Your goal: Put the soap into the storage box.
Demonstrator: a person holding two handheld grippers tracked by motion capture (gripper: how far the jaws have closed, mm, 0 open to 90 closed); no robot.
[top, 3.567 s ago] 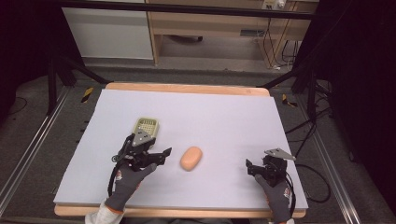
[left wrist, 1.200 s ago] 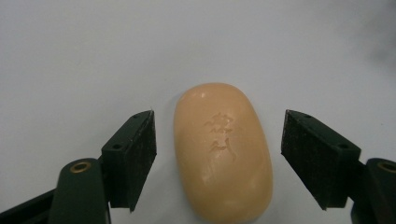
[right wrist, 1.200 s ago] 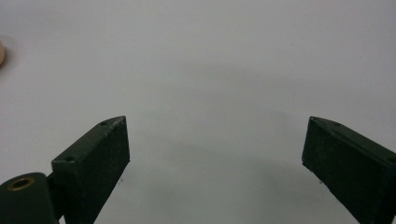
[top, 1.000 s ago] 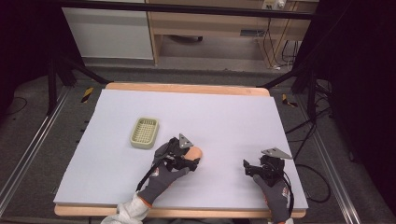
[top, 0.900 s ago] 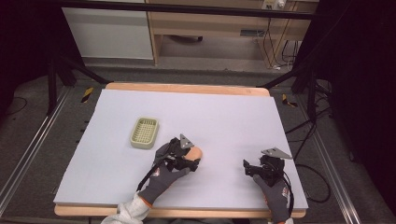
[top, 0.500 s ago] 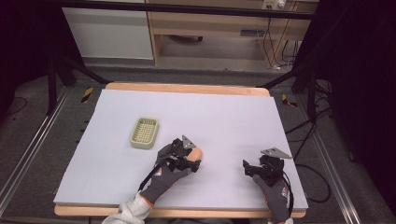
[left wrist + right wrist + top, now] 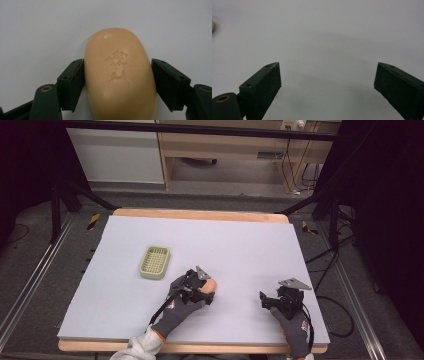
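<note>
Soap (image 7: 120,75), a peach-coloured bar with a stamped mark on top, lies flat on the desk (image 7: 240,245) near the middle of its front edge, clamped on both sides by the left gripper (image 7: 117,82). Just off toward the left edge sits a small green dish (image 7: 154,262). The right gripper (image 7: 327,82) rests near the front right corner, jaws spread wide with nothing between them.

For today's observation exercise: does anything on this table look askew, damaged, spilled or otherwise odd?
Nothing stands out. The soap bar is whole, its stamped mark intact, lying between the left gripper jaws. The green soap dish sits flat and empty on the table. The right gripper is open over bare surface.
</note>
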